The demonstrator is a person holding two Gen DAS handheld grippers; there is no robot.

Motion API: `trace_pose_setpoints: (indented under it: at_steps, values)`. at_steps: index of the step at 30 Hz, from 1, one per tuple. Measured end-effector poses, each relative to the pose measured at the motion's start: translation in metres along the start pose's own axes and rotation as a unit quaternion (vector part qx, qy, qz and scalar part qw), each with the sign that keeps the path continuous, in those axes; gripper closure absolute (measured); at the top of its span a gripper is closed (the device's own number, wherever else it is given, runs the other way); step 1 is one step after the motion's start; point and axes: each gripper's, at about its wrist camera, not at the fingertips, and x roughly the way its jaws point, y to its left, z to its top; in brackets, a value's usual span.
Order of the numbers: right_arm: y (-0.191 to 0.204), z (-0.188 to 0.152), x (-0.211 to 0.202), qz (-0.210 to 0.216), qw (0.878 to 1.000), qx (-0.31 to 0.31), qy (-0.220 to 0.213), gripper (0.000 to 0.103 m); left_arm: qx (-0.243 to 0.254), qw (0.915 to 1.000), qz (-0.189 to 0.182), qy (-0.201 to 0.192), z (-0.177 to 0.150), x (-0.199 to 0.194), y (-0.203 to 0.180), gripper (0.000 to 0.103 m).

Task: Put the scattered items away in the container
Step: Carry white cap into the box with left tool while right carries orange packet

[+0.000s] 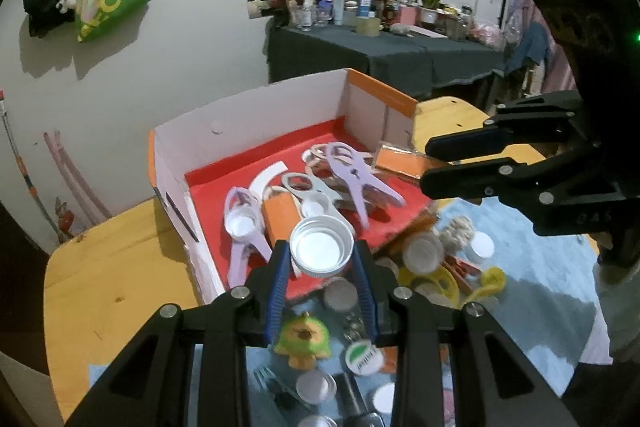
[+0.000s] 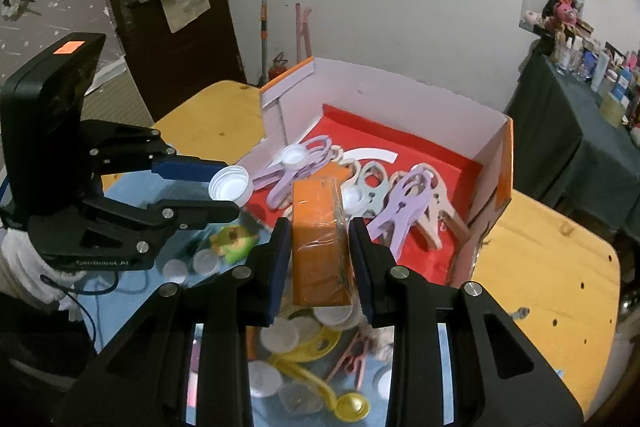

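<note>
Here the left gripper [image 1: 322, 259] is clamped on a white bottle cap [image 1: 321, 247], its blue pads pressing the rim from both sides with the hollow facing the camera, and the right gripper [image 2: 319, 251] is shut tight on an orange wrapped block [image 2: 320, 243] that stands upright between its fingers. Both loads hang at the near edge of the container [image 2: 496, 147], a shallow cardboard box with a red floor and white walls, already holding purple clothes pegs [image 2: 404, 211], a pale peg and a couple of caps. To do this step well, I would carry each load clear over the low near wall before letting go, since the cap sits right above the box edge and could bounce back out if dropped early. The block looks tall and slippery in its film, so lowering it close to the red floor and releasing it into the bare patch beside the pegs should stop it tumbling. The two grippers are near each other, so releasing one at a time seems wiser. On the tabletop [image 2: 560, 267] in front of the box, more caps, a yellow peg [image 2: 308, 375] and a small green toy [image 1: 304, 341] remain on a blue mat.
</note>
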Motion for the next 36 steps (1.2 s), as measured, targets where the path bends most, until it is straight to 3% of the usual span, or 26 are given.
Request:
trace_pose_setpoints:
  at_steps: [9, 36]
  values:
    - [-0.016, 0.017, 0.019, -0.01, 1.0, 0.017, 0.002, 0.075, -0.006, 0.9994, 0.034, -0.004, 0.014, 0.022, 0.007, 0.069]
    - [-0.028, 0.026, 0.089, -0.042, 0.997, 0.048, 0.05, 0.075, -0.059, 0.9972, 0.046, 0.011, 0.023, 0.066, 0.03, 0.069]
